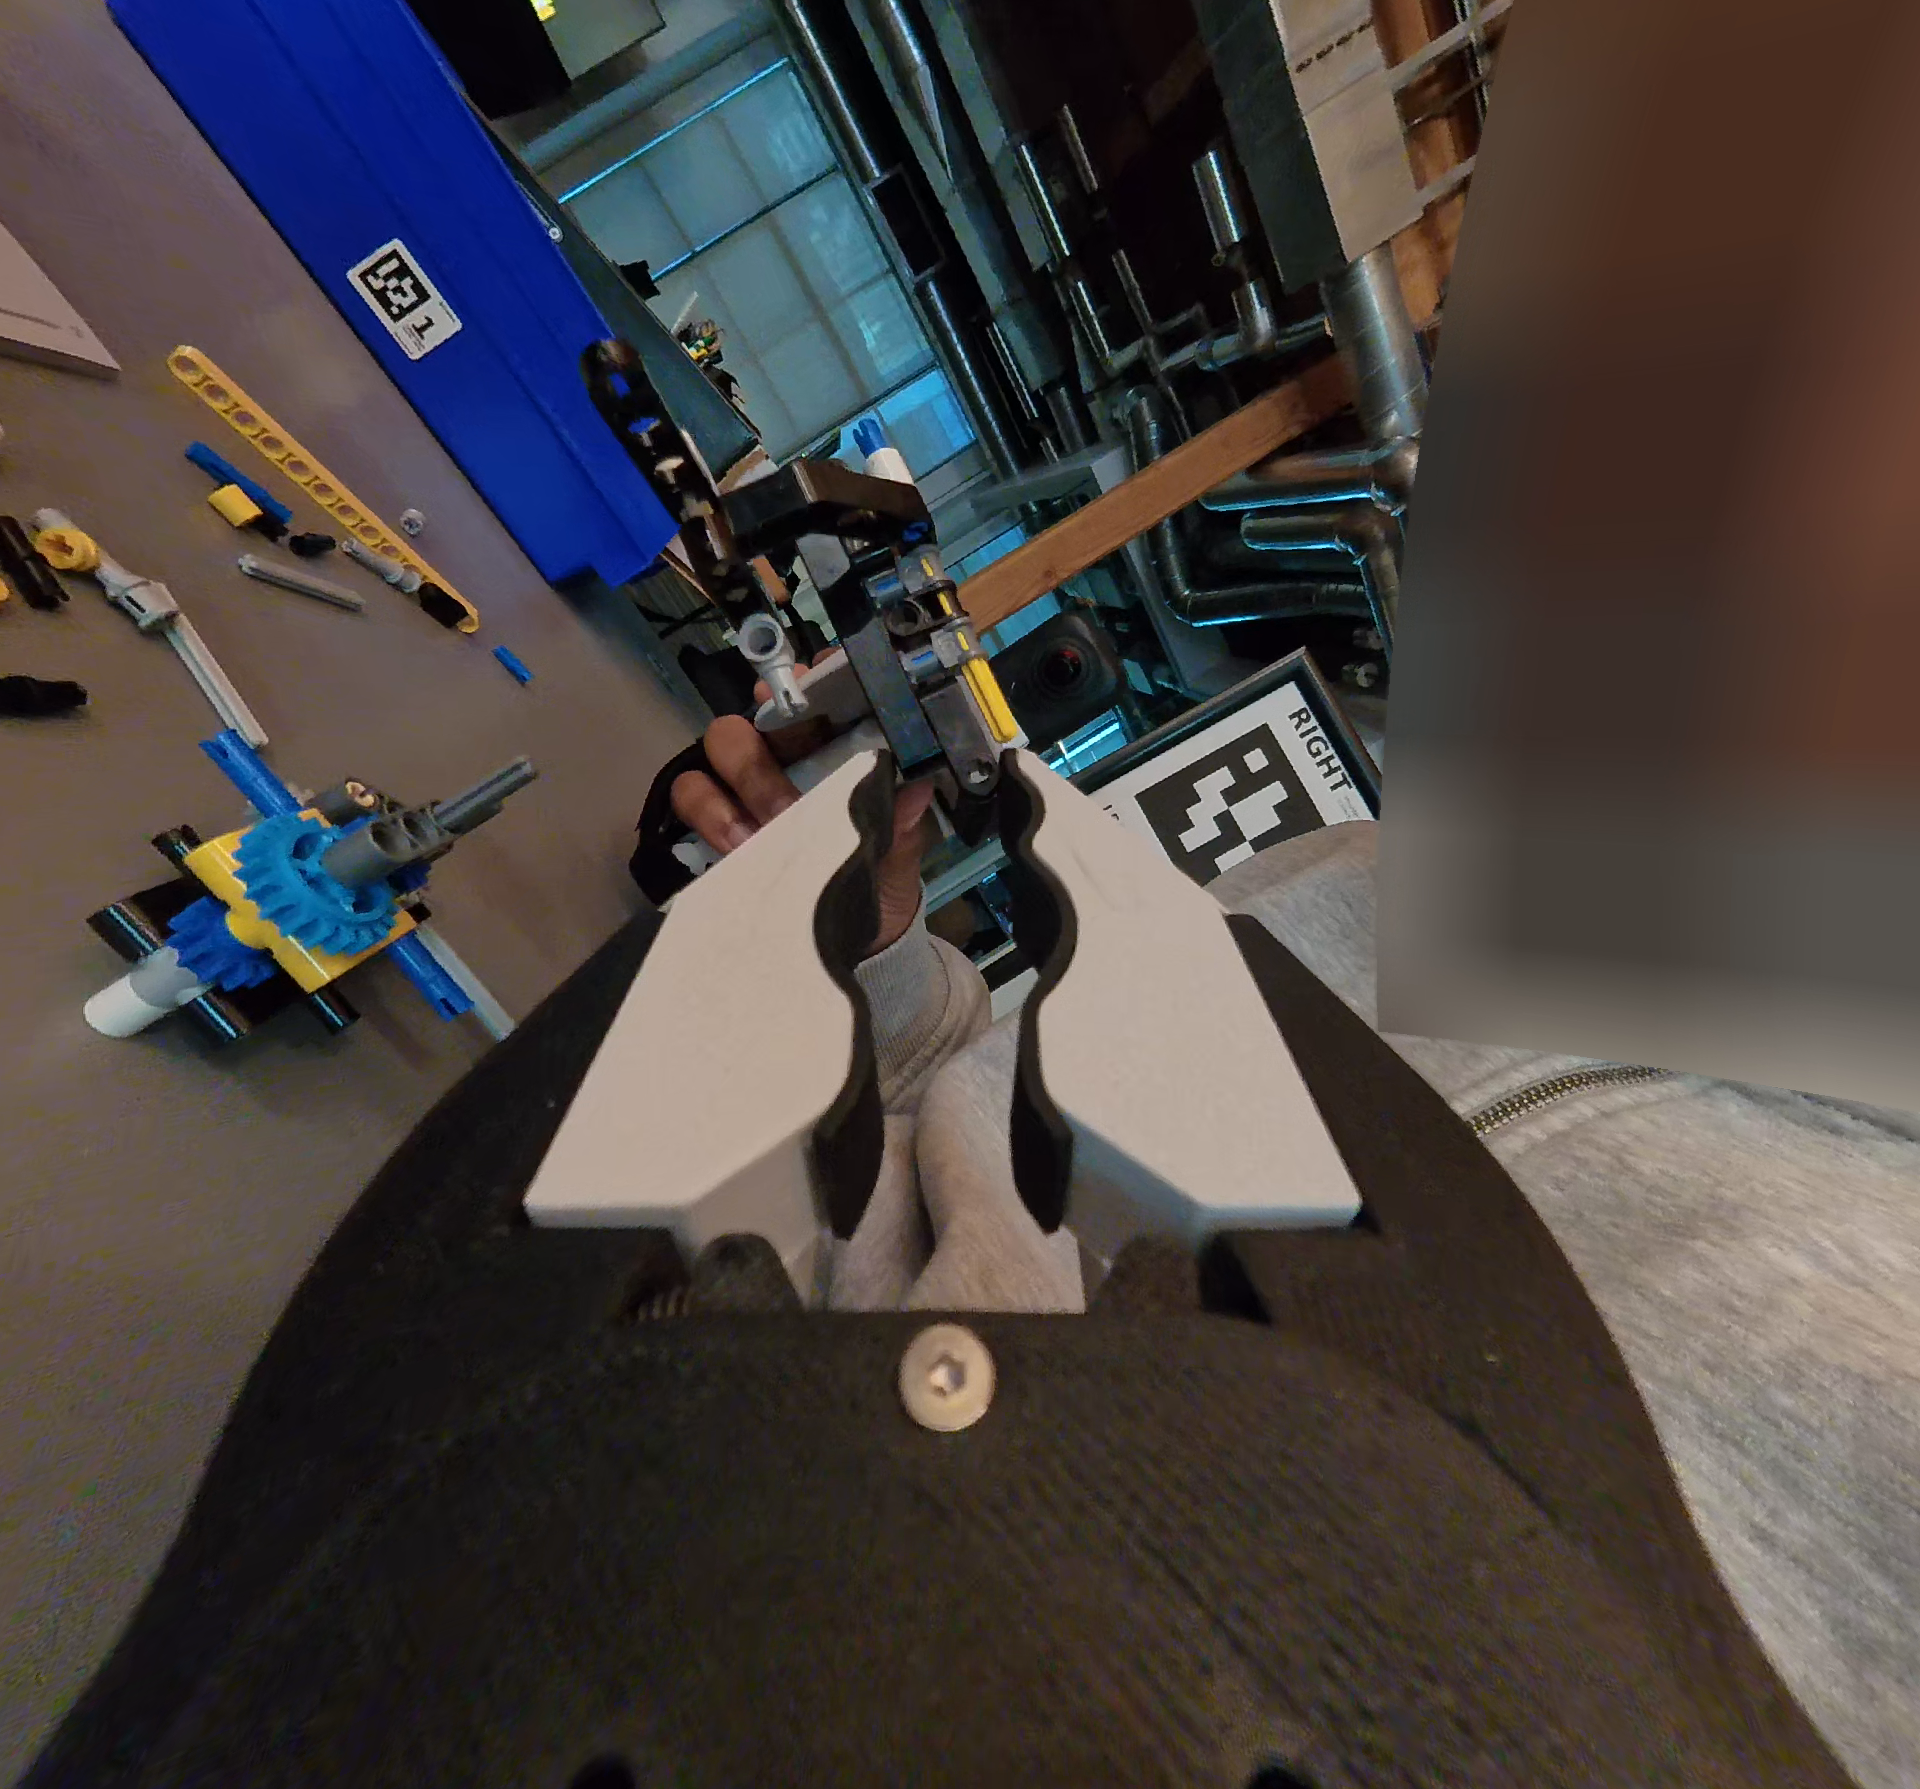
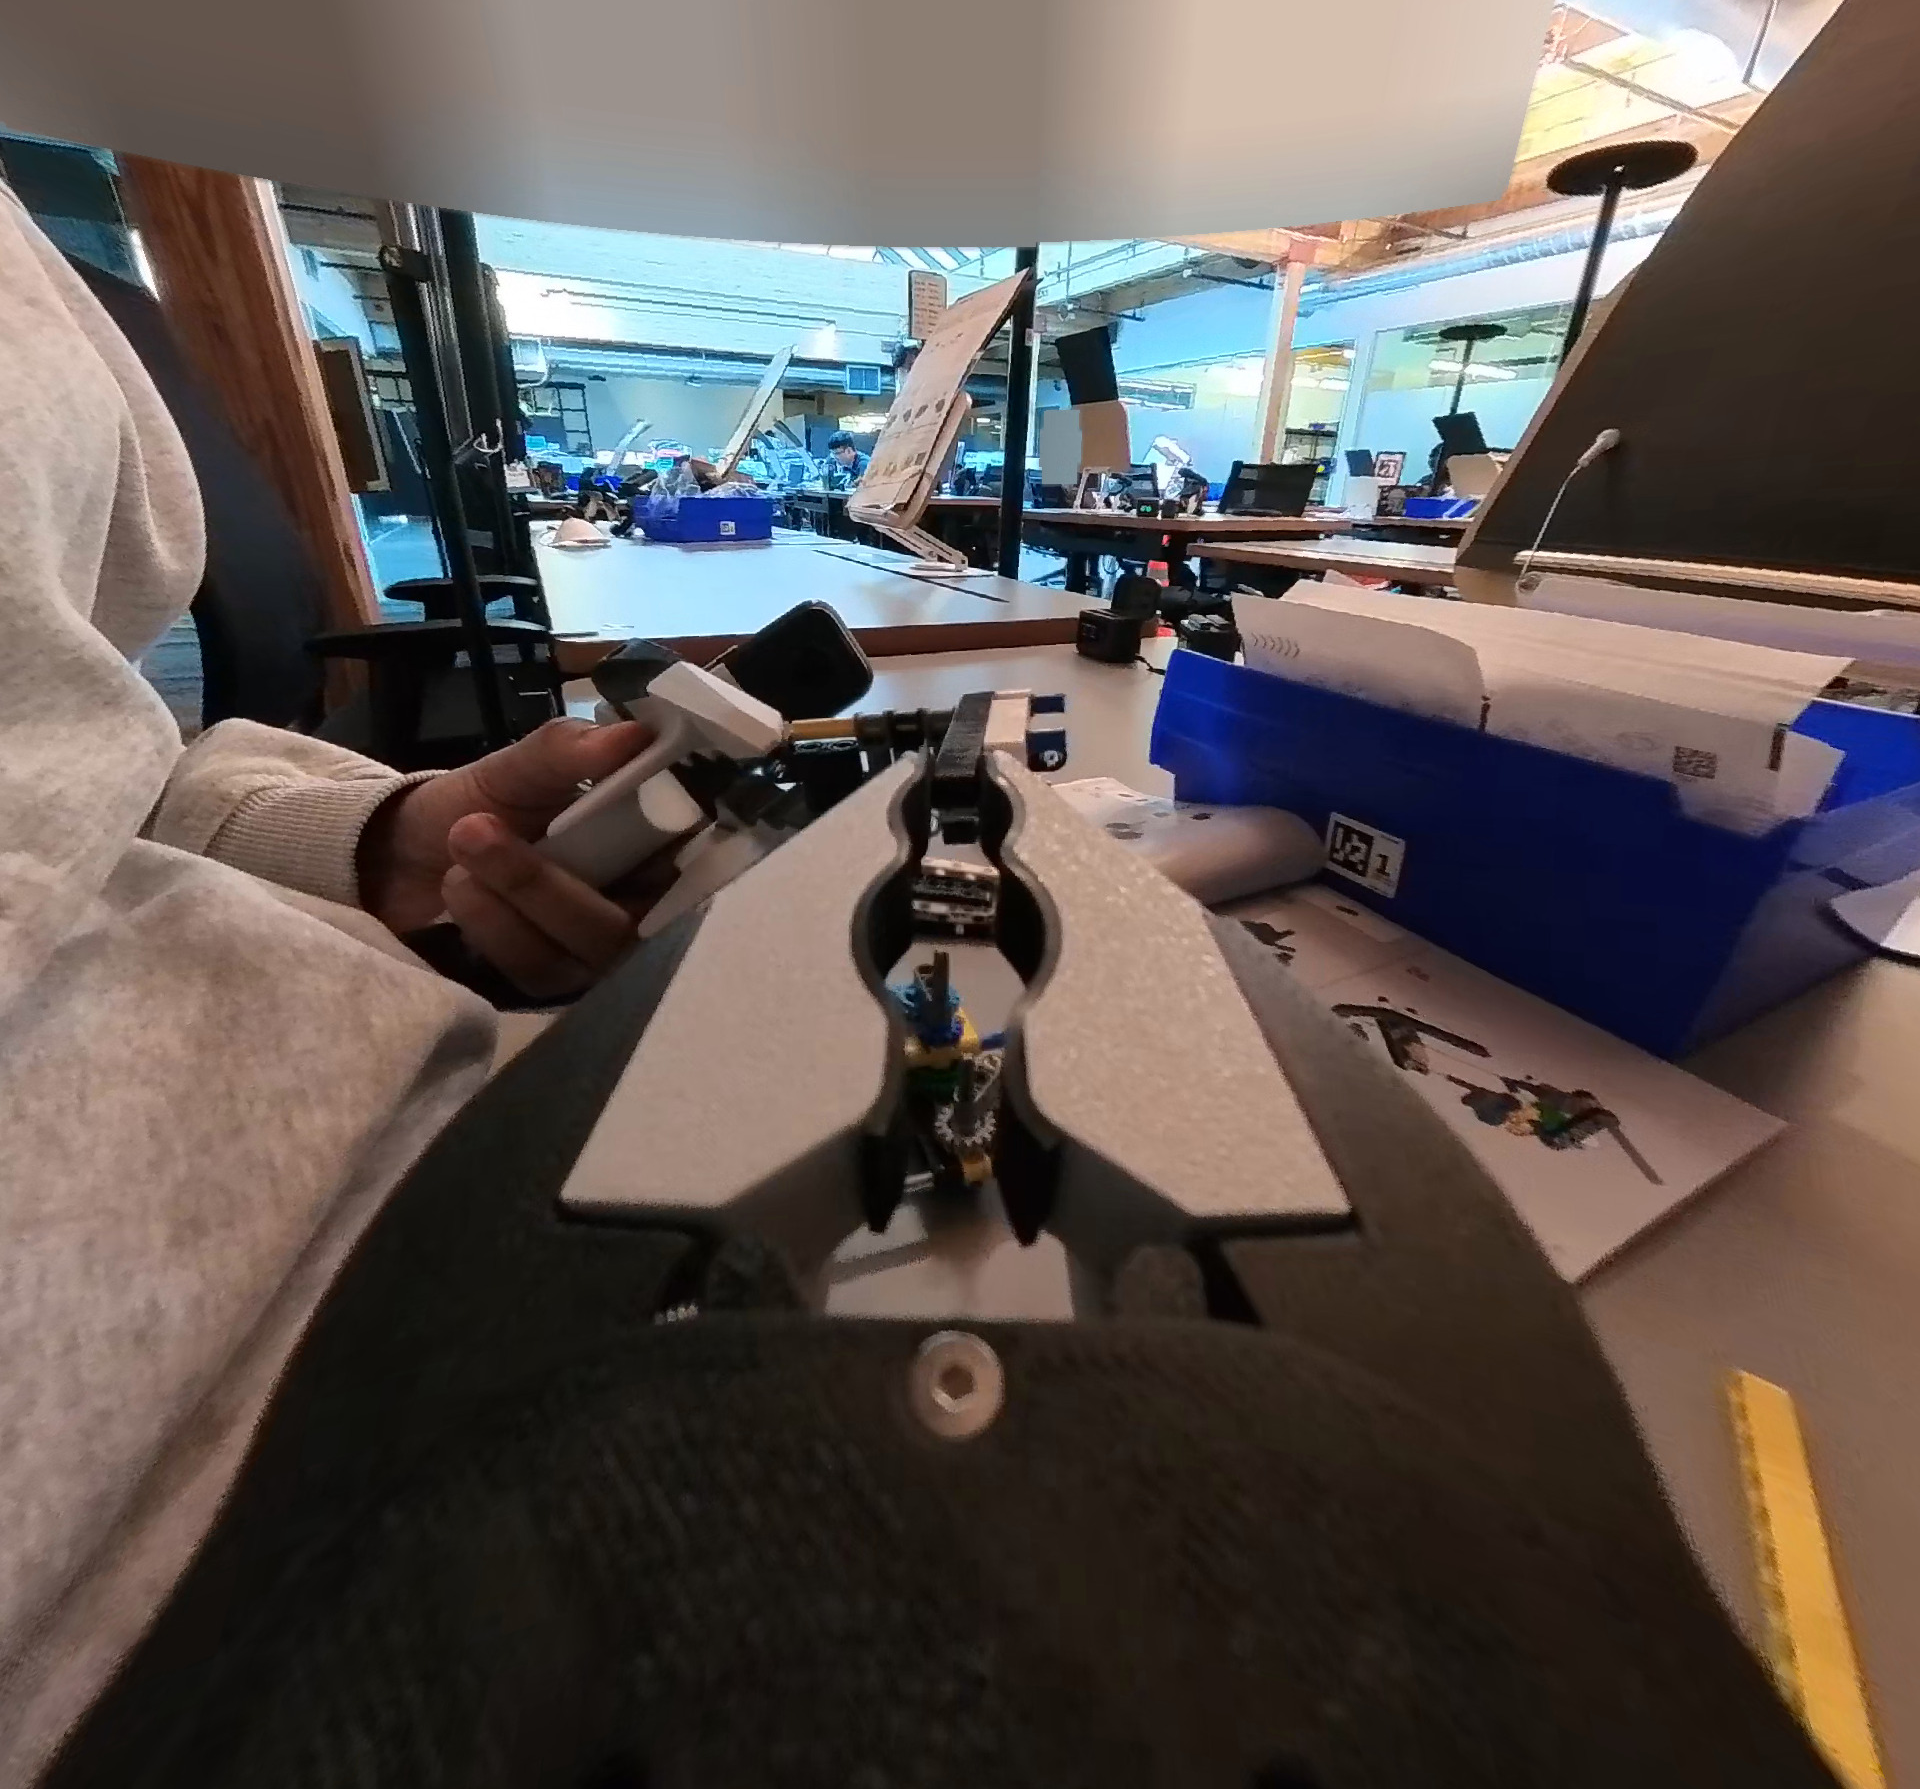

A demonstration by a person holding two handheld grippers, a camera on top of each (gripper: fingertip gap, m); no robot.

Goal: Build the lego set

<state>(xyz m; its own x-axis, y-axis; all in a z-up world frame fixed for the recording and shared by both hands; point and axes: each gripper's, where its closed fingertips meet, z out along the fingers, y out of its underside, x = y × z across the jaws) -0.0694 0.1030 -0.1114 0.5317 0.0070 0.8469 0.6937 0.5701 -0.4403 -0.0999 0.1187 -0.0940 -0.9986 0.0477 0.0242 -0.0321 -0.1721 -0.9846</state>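
Both grippers hold one black Lego frame up above the table. It has grey connectors and a yellow axle. My left gripper is shut on the frame's lower black beam. In the right wrist view my right gripper is shut on a black beam of the same frame. A second build with blue gears on a yellow and black base lies on the table at the left. It also shows through the right gripper's finger gap.
A blue bin stands at the table's far side and holds papers in the right wrist view. Loose parts lie on the table: a long yellow beam, a grey axle, small black and blue pins. An open instruction booklet lies at the right. The grippers' ends are close to 5 centimetres from one another.
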